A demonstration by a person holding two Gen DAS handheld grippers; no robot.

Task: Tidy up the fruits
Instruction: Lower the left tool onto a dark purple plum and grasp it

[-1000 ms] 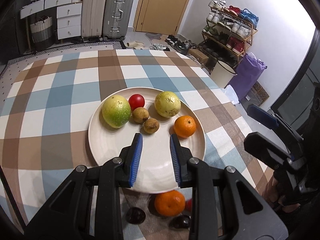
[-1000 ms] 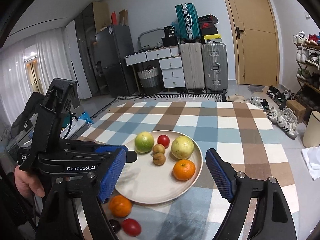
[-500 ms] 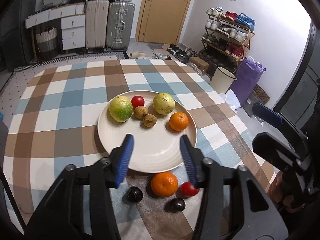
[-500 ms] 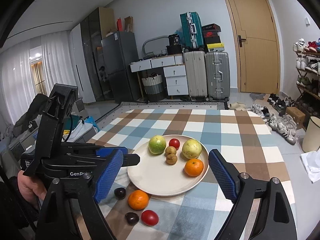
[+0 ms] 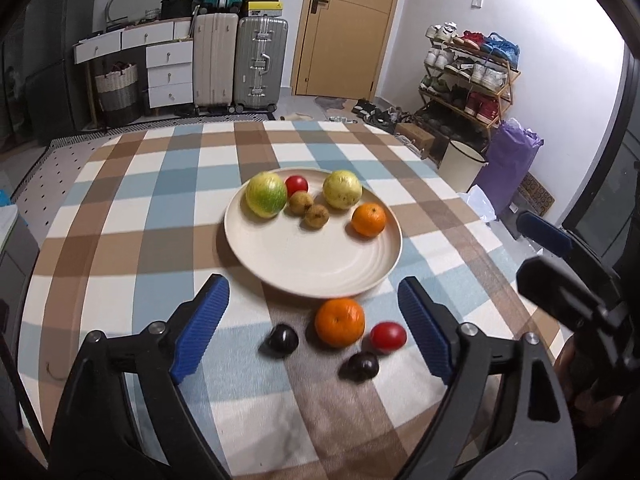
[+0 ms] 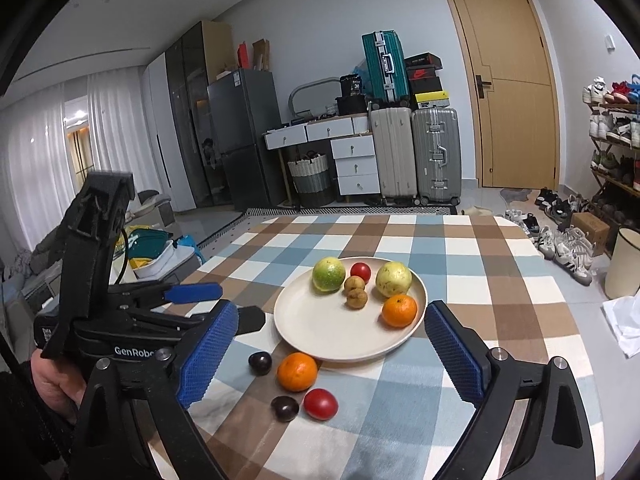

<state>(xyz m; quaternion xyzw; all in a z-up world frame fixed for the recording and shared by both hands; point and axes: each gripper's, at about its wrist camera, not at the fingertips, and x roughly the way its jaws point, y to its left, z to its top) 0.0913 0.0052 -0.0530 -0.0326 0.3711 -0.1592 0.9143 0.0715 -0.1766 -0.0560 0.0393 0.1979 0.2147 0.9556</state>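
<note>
Checked in brown, blue and cream, a tablecloth (image 5: 168,216) covers the table of a cluttered room, suitcases (image 5: 260,64) and a wooden door (image 5: 348,28) behind it. At left, the left gripper (image 5: 314,328) hangs over the near edge, its blue-padded jaws opening with nothing pressed between them. On the cloth in front of it lie four loose fruits: a dark plum (image 5: 283,340), an orange (image 5: 340,322), a second dark plum (image 5: 363,366) nearest the camera, and a red tomato (image 5: 388,337) to the right. Beyond them sits a cream plate (image 5: 316,264) carrying a green-yellow fruit (image 5: 266,194), a small tomato (image 5: 296,185), two brown fruits (image 5: 308,210), a yellow fruit (image 5: 342,190) and a second orange (image 5: 369,220) along its far half. At right, the right gripper (image 6: 326,346) is also opening, empty, framing the plate's near rim.
</note>
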